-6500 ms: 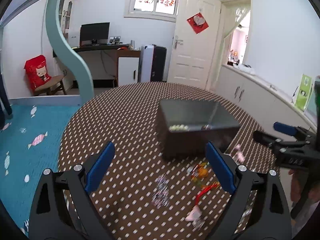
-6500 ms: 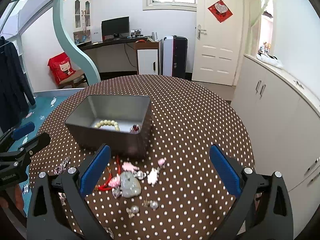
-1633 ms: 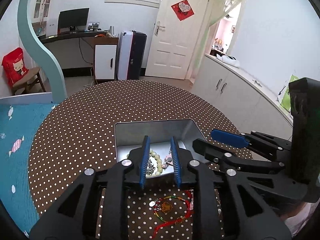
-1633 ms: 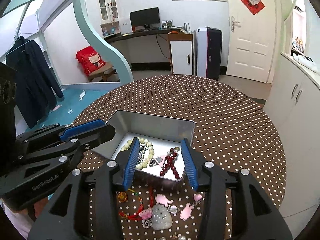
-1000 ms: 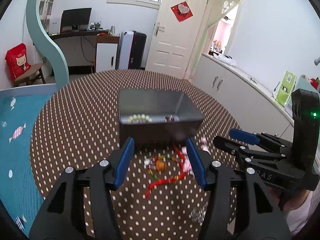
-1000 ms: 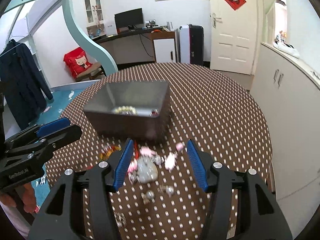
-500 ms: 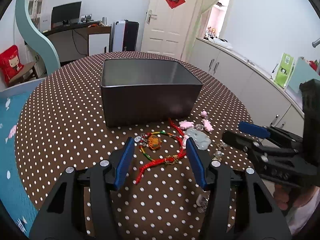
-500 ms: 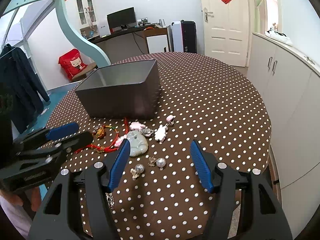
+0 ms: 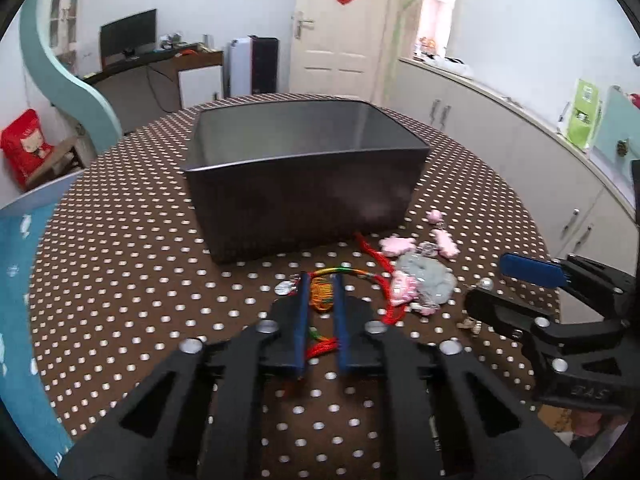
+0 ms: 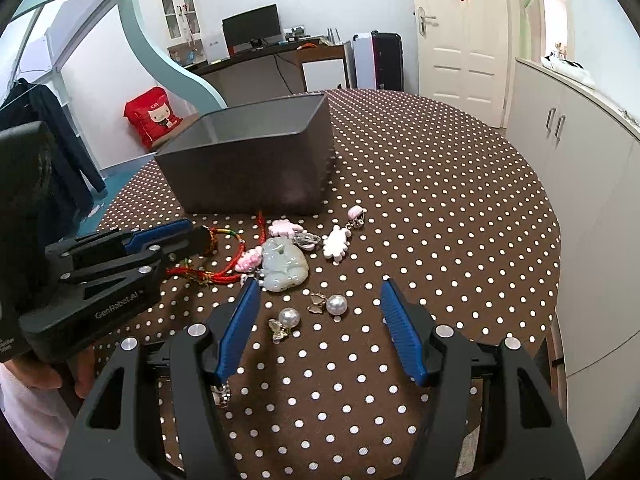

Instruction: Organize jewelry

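Observation:
A dark metal box (image 9: 304,196) (image 10: 256,168) stands on the polka-dot table. Jewelry lies in front of it: a red cord bracelet with an orange charm (image 9: 322,292) (image 10: 216,276), a jade pendant (image 10: 284,266) (image 9: 428,282), pink charms (image 10: 336,242) and pearl earrings (image 10: 336,304). My left gripper (image 9: 320,280) (image 10: 200,236) is down at the table, its jaws narrowed around the bracelet's orange charm. My right gripper (image 10: 318,286) (image 9: 486,286) is open and empty, low over the pearl earrings.
The round table's edge (image 10: 554,280) curves close on the right, with white cabinets (image 10: 580,168) beyond. A desk with a monitor (image 10: 252,26), a door (image 10: 464,36) and a teal arch (image 10: 168,52) stand behind the table.
My left gripper has dropped to the table and its jaws have closed in around the bracelet's charm. My right gripper has moved lower and closer to the pearls, still open.

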`<control>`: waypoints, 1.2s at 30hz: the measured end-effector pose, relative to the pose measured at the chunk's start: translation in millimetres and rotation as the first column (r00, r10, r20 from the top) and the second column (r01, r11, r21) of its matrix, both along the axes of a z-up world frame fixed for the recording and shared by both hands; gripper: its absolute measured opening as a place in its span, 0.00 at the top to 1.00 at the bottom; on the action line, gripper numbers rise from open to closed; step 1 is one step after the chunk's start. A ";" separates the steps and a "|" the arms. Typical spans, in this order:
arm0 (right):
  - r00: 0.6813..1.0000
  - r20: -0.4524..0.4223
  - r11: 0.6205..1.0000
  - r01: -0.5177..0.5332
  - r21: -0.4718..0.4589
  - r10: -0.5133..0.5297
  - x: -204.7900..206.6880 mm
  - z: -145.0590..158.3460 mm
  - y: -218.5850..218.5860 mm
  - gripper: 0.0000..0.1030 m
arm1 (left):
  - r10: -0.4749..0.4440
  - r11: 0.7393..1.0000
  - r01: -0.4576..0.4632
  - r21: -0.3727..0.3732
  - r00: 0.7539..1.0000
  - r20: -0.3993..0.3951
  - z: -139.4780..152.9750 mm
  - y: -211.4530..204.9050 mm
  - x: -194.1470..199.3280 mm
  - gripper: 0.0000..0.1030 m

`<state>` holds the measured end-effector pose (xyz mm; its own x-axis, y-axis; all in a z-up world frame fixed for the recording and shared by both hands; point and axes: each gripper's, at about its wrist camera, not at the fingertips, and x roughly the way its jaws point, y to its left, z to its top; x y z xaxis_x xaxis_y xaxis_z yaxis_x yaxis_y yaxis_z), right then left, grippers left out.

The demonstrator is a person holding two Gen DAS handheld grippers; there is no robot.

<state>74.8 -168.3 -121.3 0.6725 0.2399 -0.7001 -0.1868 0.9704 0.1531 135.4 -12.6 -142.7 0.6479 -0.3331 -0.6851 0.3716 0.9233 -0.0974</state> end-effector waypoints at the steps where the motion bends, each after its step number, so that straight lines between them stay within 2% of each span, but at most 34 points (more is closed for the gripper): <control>1: 1.000 0.001 1.000 0.003 0.001 -0.003 0.4 -0.3 1.5 0.42 | 0.002 1.000 -0.002 0.001 1.000 0.002 -0.8 -0.3 0.3 0.91; 4: 1.000 0.003 1.000 0.006 0.005 -0.006 2.0 0.7 -1.3 0.42 | -0.007 1.000 0.006 0.013 1.000 0.010 -2.7 -1.2 -0.4 0.92; 8: 1.000 0.009 1.000 0.004 0.007 -0.004 0.5 2.6 -2.4 0.42 | 0.000 1.000 0.000 -0.005 1.000 0.005 -2.9 -0.4 0.1 0.98; 12: 0.999 0.026 1.000 -0.026 0.015 0.025 -5.1 5.3 -2.3 0.42 | -0.002 0.998 0.001 -0.068 1.000 -0.022 -1.7 9.6 -0.2 1.00; 15: 0.999 0.026 0.999 -0.032 0.014 0.032 -5.7 6.2 0.4 0.42 | -0.006 1.000 0.006 -0.029 1.000 -0.004 -2.3 9.5 -4.6 0.99; 16: 0.999 0.025 0.999 -0.035 0.011 0.035 -5.3 6.2 2.6 0.42 | 0.002 1.000 -0.002 -0.026 1.000 -0.009 -3.2 10.3 -4.5 0.96; 18: 0.999 0.019 0.999 -0.046 0.014 0.046 -5.2 4.9 5.7 0.42 | 0.006 0.999 -0.007 -0.043 1.000 -0.021 -3.7 12.6 -3.7 0.73; 19: 0.999 0.015 0.999 -0.049 0.014 0.048 -4.6 4.5 7.4 0.42 | 0.006 0.999 -0.007 -0.047 1.000 -0.020 -2.7 12.6 -3.6 0.72; 26: 0.999 -0.002 0.999 -0.034 0.010 0.034 -0.6 1.8 6.6 0.42 | -0.021 1.000 0.022 0.018 0.999 -0.030 -4.8 1.4 0.6 0.72; 28: 0.999 -0.002 0.999 -0.036 0.010 0.036 -0.5 2.6 6.6 0.42 | -0.015 0.999 0.017 0.048 1.000 -0.025 -6.4 -3.1 1.7 0.75; 30: 0.999 0.003 0.999 -0.039 0.008 0.039 -1.1 3.3 7.0 0.42 | 0.005 0.997 -0.004 0.072 1.000 -0.015 -7.1 -4.2 2.6 0.84; 32: 0.999 0.012 0.999 -0.053 0.008 0.053 -3.1 4.6 8.5 0.42 | 0.020 0.998 -0.019 0.068 1.000 -0.017 -7.2 -2.2 4.5 0.89; 35: 0.996 0.030 0.996 -0.088 0.025 0.087 -7.3 6.7 12.7 0.43 | 0.028 1.000 -0.028 0.007 0.999 -0.041 -5.7 7.6 8.4 0.90; 36: 0.994 0.033 0.994 -0.102 0.045 0.101 -7.1 7.3 13.3 0.48 | 0.032 0.999 -0.032 -0.005 0.999 -0.042 -5.5 10.6 8.1 0.90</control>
